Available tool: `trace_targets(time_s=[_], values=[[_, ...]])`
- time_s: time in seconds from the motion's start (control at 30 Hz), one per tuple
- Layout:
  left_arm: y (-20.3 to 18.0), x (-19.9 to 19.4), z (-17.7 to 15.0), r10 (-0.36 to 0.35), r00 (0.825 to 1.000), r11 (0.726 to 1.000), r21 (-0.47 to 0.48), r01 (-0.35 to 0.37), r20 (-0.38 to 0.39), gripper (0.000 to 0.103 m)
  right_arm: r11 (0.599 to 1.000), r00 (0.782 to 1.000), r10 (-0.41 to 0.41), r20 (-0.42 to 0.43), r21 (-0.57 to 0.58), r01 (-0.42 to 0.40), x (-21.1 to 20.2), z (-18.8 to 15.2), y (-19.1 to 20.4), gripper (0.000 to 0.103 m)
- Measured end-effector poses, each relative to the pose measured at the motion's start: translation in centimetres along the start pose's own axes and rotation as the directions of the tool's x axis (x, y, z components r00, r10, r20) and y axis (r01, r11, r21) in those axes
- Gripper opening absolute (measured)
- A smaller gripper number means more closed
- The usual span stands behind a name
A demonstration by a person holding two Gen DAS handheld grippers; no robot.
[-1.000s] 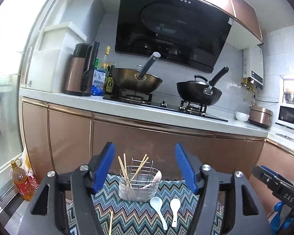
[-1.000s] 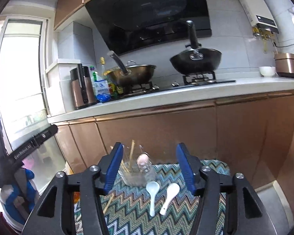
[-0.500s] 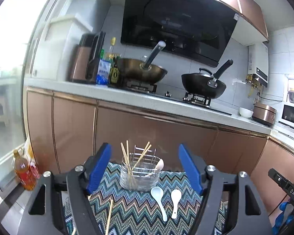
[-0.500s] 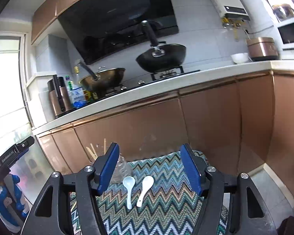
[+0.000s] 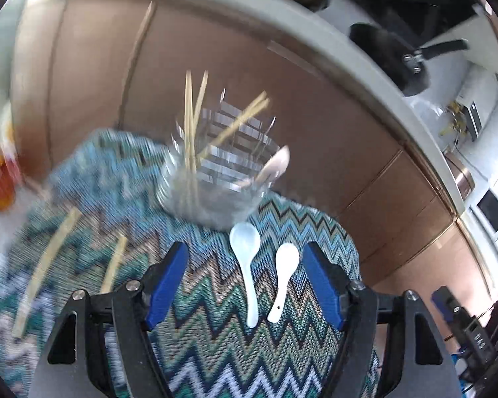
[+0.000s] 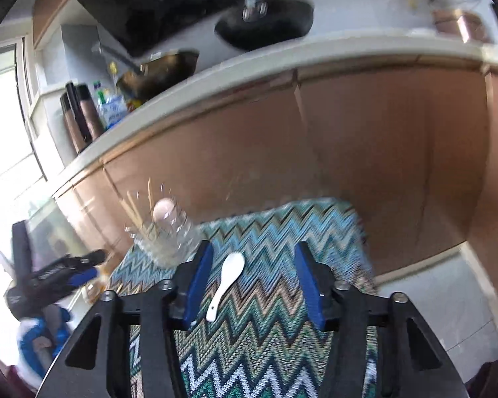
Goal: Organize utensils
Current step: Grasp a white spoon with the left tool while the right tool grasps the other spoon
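A clear utensil holder stands at the far end of the zigzag-patterned surface, holding several wooden chopsticks and one pale spoon. Two white spoons lie loose just in front of it: the larger spoon and the smaller spoon. Two loose chopsticks lie to the left. The left gripper has its fingers wide and closing slightly, empty. The right gripper has its fingers closing, astride the smaller spoon without pressing it.
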State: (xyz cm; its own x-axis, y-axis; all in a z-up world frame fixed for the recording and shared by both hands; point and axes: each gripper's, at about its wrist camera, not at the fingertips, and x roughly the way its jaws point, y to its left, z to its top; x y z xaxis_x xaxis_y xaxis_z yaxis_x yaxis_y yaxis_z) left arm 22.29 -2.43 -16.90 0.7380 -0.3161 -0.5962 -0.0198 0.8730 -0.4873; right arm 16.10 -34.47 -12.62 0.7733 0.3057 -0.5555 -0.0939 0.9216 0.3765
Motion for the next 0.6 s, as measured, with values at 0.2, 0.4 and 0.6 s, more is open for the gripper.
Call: trace_targets(time_s=[0.2,0.4,0.6], values=[[0.6,5.8,-0.4,-0.050,0.997,0.998,-0.047,0.047,-0.058,0.067,0.993,0.975,0.112,-0.194,-0.002,-0.114,7.5,0.5,-0.6,0.028],[2.0,10.2,-0.5,-0.059,0.991,0.992,-0.116,0.046,-0.116,0.055,0.983,0.931,0.149,-0.334,-0.050,-0.176,13.6,0.0,0.7,0.027],[2.9,12.9,-0.6,-0.102,0.984,0.981,-0.180,0.075,-0.144,0.046,0.977,0.901,0.175,-0.396,-0.042,-0.208,17.6,0.0,0.8,0.025]])
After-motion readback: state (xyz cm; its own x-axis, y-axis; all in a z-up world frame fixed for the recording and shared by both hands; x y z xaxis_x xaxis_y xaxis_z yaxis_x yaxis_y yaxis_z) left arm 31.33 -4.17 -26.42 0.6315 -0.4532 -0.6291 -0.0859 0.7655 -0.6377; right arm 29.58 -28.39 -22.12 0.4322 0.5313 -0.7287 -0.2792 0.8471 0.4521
